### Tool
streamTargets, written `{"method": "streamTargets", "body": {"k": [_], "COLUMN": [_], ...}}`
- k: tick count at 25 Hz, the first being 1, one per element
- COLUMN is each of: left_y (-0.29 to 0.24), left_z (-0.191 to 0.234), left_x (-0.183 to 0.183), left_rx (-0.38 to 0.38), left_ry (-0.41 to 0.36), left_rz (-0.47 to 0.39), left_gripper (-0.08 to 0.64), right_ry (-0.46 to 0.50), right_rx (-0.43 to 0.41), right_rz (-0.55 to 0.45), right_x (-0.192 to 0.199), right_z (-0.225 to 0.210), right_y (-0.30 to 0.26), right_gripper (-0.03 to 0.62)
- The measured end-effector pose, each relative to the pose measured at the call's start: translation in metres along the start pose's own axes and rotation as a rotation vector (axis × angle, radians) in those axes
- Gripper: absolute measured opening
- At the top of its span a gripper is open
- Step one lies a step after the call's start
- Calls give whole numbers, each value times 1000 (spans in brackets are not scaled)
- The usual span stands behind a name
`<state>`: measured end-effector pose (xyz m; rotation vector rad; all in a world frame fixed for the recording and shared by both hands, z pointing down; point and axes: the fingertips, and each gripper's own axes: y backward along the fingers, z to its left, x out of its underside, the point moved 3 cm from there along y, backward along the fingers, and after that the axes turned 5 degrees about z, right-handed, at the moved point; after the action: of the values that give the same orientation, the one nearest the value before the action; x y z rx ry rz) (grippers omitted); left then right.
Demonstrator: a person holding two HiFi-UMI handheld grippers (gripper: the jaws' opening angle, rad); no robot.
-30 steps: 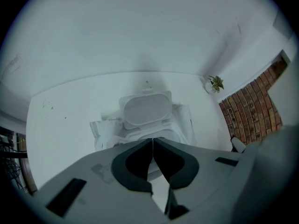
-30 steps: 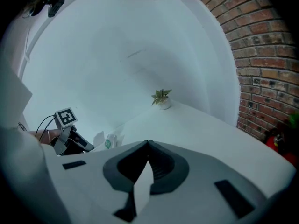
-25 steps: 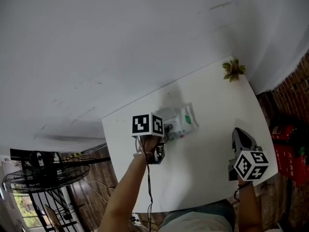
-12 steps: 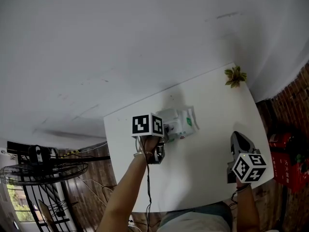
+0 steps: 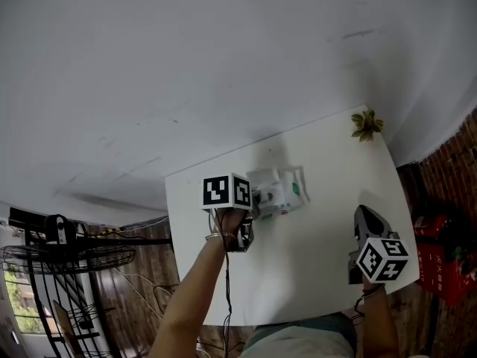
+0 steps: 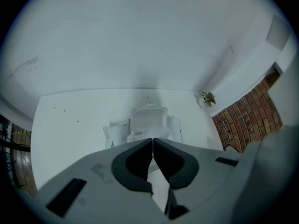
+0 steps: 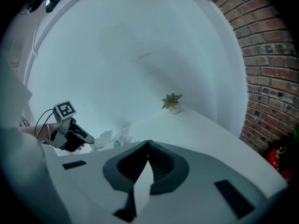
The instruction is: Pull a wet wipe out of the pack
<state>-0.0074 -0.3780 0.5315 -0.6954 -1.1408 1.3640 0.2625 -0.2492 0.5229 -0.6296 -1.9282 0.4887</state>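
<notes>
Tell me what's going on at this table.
A person holds a gripper in each hand over a white table. The left gripper has its jaws together at the near edge of the wet wipe pack, whose lid looks flipped open. Whether it pinches a wipe cannot be told. The right gripper, jaws together and empty, is held off to the side, clear of the pack.

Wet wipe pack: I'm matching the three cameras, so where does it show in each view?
Head view: the pack sits near the picture's middle, slightly right and below.
Left gripper view: the pack is central, just below the middle.
Right gripper view: the pack is small, at lower left.
Shared landmark: the potted plant, seen in all three.
</notes>
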Motion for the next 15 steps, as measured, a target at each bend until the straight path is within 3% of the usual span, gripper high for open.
{"method": "streamTargets", "body": {"k": [15], "left_y": [27], "left_z": [-7], "left_x": [-4], "left_rx": [29], "left_ry": [-1], "left_rz": [-73], "left_gripper": [17], "right_ry": [18], "right_rx": [-15], "right_rz": [-8], "right_x": [-3], "right_z": [10], "right_y": [9], "right_gripper": [2]}}
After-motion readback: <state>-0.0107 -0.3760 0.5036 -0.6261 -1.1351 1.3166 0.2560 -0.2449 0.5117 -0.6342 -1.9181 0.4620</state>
